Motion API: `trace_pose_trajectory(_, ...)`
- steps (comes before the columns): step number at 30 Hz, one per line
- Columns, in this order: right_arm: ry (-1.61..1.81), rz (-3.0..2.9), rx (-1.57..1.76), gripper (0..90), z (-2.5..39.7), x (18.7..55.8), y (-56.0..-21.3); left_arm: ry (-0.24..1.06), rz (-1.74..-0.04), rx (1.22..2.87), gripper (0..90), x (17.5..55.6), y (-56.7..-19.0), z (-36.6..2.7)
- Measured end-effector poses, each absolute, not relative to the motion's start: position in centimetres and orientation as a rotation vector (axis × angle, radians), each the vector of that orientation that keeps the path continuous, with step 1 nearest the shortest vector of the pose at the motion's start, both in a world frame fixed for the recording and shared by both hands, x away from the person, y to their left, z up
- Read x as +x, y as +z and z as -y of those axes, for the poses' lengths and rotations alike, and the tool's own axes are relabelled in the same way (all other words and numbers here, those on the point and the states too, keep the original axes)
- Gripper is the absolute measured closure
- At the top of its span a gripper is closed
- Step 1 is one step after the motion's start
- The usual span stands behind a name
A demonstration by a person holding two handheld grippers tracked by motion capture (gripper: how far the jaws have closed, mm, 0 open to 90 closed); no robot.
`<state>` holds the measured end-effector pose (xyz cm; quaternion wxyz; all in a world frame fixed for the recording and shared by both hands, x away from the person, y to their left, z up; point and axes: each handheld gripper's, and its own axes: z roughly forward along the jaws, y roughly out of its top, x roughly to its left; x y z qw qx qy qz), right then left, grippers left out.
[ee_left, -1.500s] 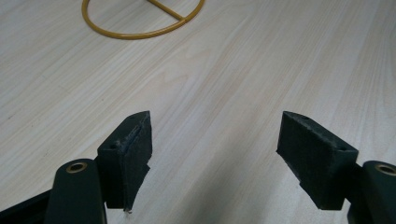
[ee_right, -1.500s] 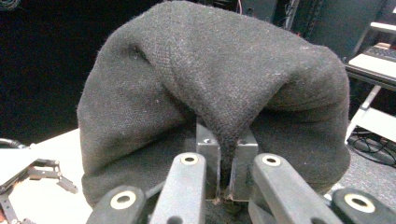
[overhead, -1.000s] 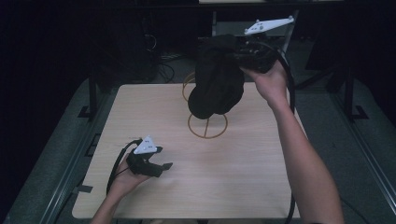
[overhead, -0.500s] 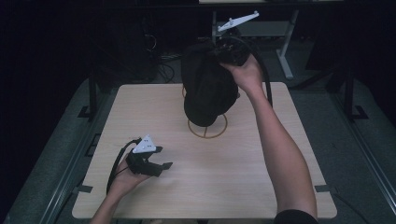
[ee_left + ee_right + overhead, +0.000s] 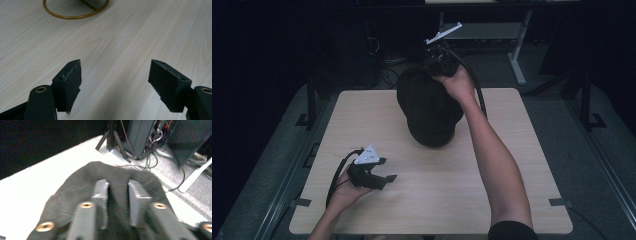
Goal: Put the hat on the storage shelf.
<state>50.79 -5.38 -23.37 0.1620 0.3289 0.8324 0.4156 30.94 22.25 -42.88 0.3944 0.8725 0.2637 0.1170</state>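
My right gripper [image 5: 437, 62] pinches the back of the black fabric cap [image 5: 428, 112], upper centre of the high view, draping it over the stand. My left gripper [image 5: 374, 175] waits lower left, jaws wide apart, empty. Its view catches the thin yellow ring base [image 5: 75, 15] on the pale wooden table [image 5: 512, 150]. My right gripper view shows cloth bunched between near-closed jaws.

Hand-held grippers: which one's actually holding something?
The right hand-held gripper, up at the table's far side: its jaws pinch the black cap. The left hand-held gripper hangs low over the table, jaws wide apart with bare wood between.
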Motion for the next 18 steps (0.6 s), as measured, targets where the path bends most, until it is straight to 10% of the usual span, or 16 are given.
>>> trace_pose_trajectory(18, 1.309, -2.332, 0.937, 46.0, 7.2, 49.5, -23.5, 0.322, -0.670, 2.211, 25.9, 31.0, -42.9, -22.5)
